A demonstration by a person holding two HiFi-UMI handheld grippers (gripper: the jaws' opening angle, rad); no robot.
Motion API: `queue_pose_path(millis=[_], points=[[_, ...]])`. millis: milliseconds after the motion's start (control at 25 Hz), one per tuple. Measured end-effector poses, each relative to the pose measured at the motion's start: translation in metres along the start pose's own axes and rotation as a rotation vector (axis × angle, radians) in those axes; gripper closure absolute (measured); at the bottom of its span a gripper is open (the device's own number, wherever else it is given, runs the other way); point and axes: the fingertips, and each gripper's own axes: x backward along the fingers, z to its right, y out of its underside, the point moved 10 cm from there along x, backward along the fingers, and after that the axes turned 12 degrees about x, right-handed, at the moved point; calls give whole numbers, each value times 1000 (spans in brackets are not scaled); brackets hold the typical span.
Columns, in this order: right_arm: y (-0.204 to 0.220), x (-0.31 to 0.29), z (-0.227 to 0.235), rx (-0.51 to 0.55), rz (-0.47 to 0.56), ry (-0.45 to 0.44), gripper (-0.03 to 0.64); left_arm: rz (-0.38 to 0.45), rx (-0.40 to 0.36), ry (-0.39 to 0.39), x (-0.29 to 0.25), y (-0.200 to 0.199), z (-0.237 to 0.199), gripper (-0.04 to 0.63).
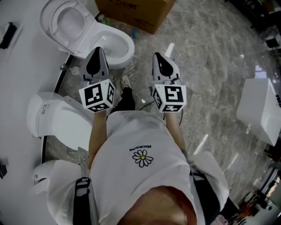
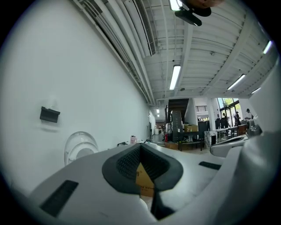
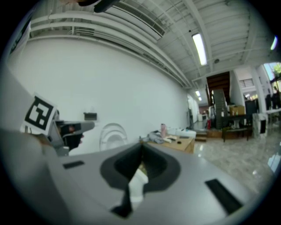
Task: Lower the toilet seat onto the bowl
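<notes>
The white toilet stands at the upper left, with its seat and lid [image 1: 65, 23] raised against the wall and the bowl [image 1: 115, 47] open. My left gripper [image 1: 98, 52] hovers shut just in front of the bowl, holding nothing. My right gripper [image 1: 160, 57] is level with it on the right, over the marble floor, also shut and empty. In the left gripper view the raised seat [image 2: 80, 148] shows beyond the closed tips of the left gripper [image 2: 141, 147]. The right gripper view shows the seat [image 3: 113, 136] past the right gripper [image 3: 141, 148], with the left gripper [image 3: 59, 128] at its left.
A cardboard box [image 1: 134, 12] sits on the floor behind the toilet. Two more white toilets [image 1: 52, 117] [image 1: 44, 176] line the left wall. A white cabinet [image 1: 259, 110] stands at the right. A black holder [image 2: 49, 114] hangs on the wall.
</notes>
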Motion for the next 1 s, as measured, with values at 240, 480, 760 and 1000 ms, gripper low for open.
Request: queue_pose_path(millis=[240,480,760,1000], points=[[-16,-61,11,44,-29,2,586,-15,26,-28,-55,-5,-26,577],[-27,-136,20,81,-78,-23,586,-35,74,-81,-111,0,-70,577],[-35,-218,33,33,-91,-61,586,-42,127,-153,-171,3,-122,577],[-42,-263,21,40,-79,-133,586,-9,100,-207,-194,-10,-146,577]])
